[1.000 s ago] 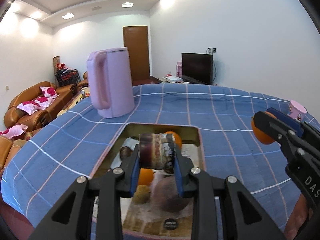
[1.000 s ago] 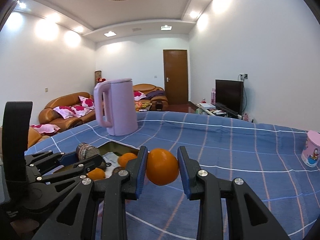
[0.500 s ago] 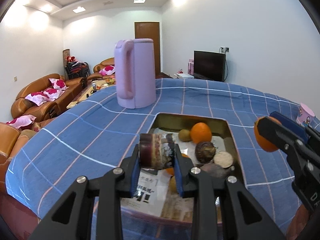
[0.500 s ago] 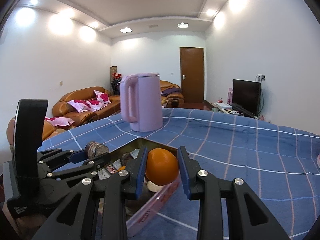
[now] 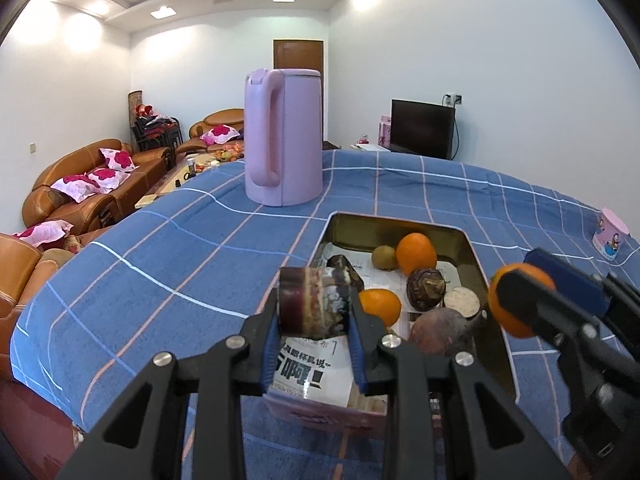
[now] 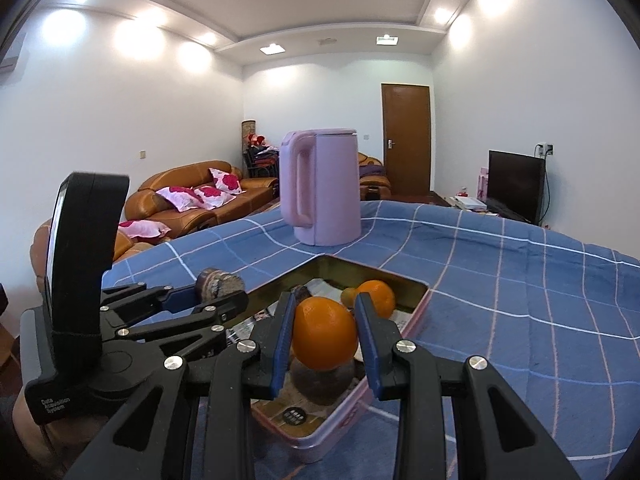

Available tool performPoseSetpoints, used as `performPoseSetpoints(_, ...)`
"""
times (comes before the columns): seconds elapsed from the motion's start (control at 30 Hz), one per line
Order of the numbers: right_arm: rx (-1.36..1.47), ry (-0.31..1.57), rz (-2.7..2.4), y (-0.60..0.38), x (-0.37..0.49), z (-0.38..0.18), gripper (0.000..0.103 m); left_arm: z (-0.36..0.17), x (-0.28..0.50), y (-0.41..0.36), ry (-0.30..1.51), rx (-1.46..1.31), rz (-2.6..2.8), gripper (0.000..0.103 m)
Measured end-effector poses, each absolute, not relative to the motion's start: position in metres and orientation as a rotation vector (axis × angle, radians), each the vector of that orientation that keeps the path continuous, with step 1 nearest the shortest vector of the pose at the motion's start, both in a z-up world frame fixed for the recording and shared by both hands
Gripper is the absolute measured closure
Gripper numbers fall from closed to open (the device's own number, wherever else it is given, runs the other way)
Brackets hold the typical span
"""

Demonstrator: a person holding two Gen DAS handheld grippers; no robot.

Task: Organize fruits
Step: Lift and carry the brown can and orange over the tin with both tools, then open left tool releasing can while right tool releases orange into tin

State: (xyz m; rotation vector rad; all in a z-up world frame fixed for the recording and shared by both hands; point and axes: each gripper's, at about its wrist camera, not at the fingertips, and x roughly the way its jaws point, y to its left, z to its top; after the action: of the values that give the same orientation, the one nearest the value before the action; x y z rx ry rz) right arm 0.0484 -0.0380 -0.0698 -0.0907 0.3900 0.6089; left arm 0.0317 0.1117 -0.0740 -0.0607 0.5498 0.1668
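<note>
My left gripper is shut on a short purple-brown sugarcane piece, held above the near left end of a metal tray. The tray holds two oranges, a kiwi, dark round fruits and printed paper. My right gripper is shut on an orange, held above the tray's near end. The right gripper and its orange also show at the right of the left wrist view. The left gripper and sugarcane piece show at the left of the right wrist view.
A tall pink kettle stands on the blue checked tablecloth behind the tray. A small pink cup stands at the far right. The table's near edge lies just below the tray. Sofas and a TV lie beyond.
Both grippers have pulled back toward the tray's near end, each still holding its item. The tray and kettle now sit farther ahead in both views.
</note>
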Motion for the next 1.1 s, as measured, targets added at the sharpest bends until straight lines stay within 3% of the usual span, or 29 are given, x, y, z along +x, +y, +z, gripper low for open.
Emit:
performPoseSetpoints(0.83,-0.115,0.508,0.648,-0.025,0.057,-0.08,0.07,-0.085,0.037,0.109,0.598,-0.048,0.147,0.07)
performPoseSetpoints(1.07,-0.089,0.525,0.63,-0.032,0.06,-0.082,0.055,-0.083,0.033,0.108,0.596,-0.055,0.133,0.059)
performPoseSetpoints(1.1,-0.091,0.519,0.626,-0.033,0.059,-0.082,0.054,-0.081,0.032,0.108,0.591,-0.052,0.142,0.048)
